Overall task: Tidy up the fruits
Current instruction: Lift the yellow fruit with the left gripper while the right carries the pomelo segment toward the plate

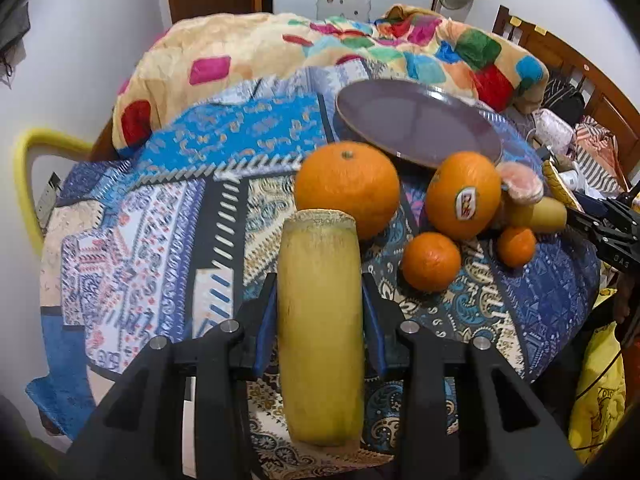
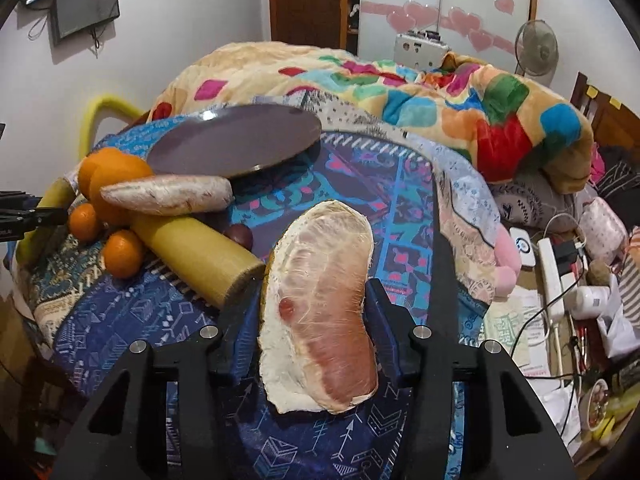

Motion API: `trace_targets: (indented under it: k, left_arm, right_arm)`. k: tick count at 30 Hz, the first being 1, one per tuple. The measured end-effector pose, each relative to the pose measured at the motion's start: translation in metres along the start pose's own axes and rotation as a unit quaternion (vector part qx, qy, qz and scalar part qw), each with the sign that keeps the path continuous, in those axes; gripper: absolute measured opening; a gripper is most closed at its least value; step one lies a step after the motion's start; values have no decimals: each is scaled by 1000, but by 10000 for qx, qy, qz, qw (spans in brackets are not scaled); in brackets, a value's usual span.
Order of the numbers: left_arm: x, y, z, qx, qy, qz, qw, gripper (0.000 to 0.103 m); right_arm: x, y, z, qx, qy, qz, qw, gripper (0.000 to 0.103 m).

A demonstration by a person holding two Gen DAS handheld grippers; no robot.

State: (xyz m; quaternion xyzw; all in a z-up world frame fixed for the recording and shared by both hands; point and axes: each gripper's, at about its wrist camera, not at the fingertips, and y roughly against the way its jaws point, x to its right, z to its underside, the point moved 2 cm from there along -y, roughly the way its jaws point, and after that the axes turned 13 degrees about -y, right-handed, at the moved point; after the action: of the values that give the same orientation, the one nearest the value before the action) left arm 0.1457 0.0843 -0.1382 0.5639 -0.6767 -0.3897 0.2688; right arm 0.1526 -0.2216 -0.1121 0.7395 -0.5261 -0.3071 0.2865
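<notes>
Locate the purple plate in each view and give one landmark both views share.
Left wrist: plate upper right of centre, behind the oranges.
Right wrist: plate upper left of centre, behind the fruit pile.
Shared landmark: the colourful patchwork blanket behind the plate.

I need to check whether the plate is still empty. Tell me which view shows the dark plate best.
The left wrist view: the dark plate faces the camera more openly, so most of its bare inner surface shows, with no fruit on it. The right wrist view shows the plate at a flatter angle, tilted, with its near edge behind the wrapped pomelo wedge.
</notes>
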Motion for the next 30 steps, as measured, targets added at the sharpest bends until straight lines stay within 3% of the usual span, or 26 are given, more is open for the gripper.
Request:
trace_targets:
  k: [11, 19, 30]
  left_arm:
    - [-8, 48, -29, 690, -38, -243, 9973, 38]
    - [-5, 65, -59, 1173, -87, -331, 9925, 39]
    - [1, 47, -100, 1320, -215, -176, 9909, 38]
  right_arm:
    - [-15, 38, -31, 723, 102, -109, 9973, 47]
    - [-32, 43, -53, 1165, 198, -148, 9929, 47]
    - [-46, 39, -80, 1515, 199, -313, 9878, 47]
